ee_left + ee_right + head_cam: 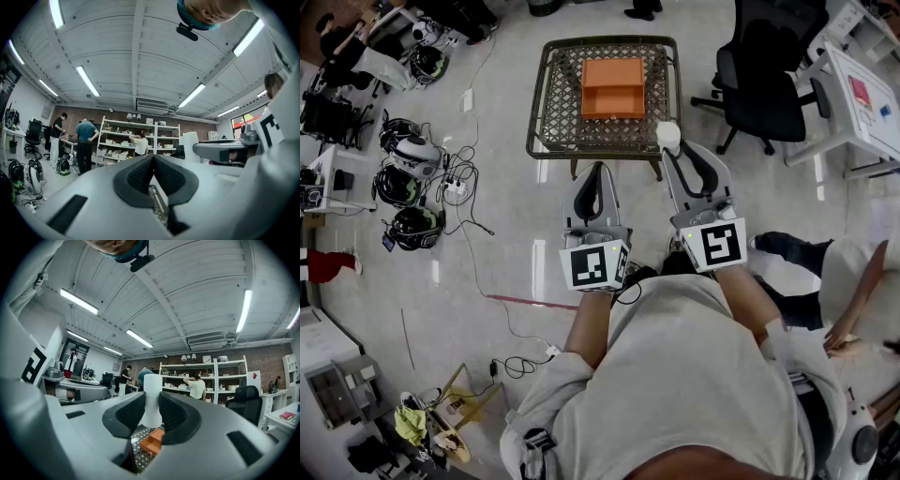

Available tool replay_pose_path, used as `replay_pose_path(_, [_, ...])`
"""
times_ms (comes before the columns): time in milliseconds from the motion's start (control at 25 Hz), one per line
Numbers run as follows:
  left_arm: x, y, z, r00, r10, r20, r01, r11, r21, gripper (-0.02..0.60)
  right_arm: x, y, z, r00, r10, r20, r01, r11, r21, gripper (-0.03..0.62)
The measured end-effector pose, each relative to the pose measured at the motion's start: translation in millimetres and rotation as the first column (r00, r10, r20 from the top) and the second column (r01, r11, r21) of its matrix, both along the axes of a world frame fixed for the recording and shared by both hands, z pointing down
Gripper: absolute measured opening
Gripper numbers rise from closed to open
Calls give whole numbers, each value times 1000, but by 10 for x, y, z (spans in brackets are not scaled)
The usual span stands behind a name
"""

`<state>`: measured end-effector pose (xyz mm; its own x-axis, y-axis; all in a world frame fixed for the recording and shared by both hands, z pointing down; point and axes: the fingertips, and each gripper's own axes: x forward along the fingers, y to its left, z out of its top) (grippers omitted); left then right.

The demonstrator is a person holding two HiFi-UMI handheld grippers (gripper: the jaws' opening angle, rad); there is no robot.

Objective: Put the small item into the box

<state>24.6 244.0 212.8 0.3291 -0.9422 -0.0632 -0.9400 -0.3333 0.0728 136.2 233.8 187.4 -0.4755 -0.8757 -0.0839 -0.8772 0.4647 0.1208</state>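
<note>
White small item [152, 397] sits pinched upright in the right gripper's [669, 155] jaws, near the orange box [613, 87] on the wicker counter [546, 141], likely for a clean drop in; left gripper's [153, 161] jaws are together, empty.

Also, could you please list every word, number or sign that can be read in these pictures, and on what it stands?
No text can be read in any view.
Left marker cube and right marker cube: black and white square patterns only, no letters.
Pink sheet on the white desk: too small to read.
Orange box: no label visible.
</note>
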Motion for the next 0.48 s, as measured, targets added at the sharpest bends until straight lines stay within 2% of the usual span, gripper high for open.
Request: replay_pose_path(480, [-59,-100,21,999,38,17,-38,999,-2,8,-71,-57,76,1000,20,19,-20,1000,-15,92])
